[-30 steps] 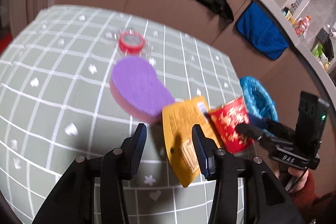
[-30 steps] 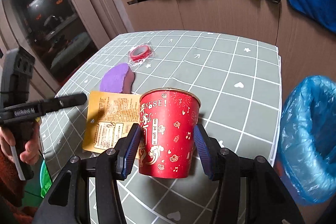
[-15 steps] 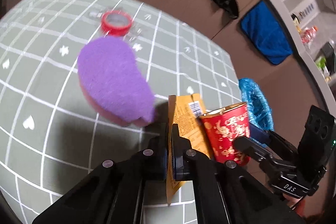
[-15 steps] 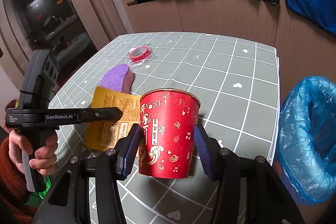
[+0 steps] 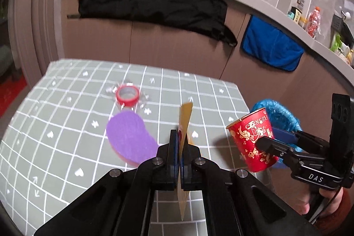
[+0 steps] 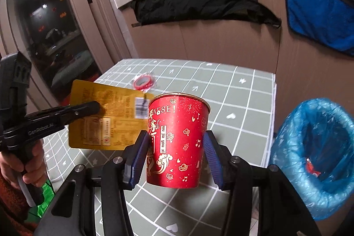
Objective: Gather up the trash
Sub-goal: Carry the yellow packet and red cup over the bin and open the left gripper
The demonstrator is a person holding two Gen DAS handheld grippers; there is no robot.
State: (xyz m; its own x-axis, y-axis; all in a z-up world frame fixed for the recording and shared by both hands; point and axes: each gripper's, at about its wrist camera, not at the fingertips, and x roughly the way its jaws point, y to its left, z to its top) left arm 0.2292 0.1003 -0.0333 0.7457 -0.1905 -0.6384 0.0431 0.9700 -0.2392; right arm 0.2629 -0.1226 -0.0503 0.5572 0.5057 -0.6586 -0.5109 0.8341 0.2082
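My left gripper (image 5: 179, 143) is shut on a yellow packet (image 5: 185, 118) and holds it edge-on above the table; the packet's printed face shows in the right wrist view (image 6: 110, 118). My right gripper (image 6: 174, 147) is shut on a red paper cup (image 6: 177, 141) and holds it upright, lifted off the table; the cup also shows in the left wrist view (image 5: 252, 143). A bin lined with a blue bag (image 6: 314, 152) stands beside the table's right edge, to the right of the cup.
A purple sponge (image 5: 130, 138) and a red tape roll (image 5: 127, 94) in clear wrap lie on the grey checked tablecloth (image 5: 66, 125). Brown cabinets with a black cloth (image 5: 154, 8) and a blue towel (image 5: 272, 45) stand behind the table.
My left gripper closed on the yellow packet and lifted it off the table. My right gripper, closed on the red cup, raised it off the table.
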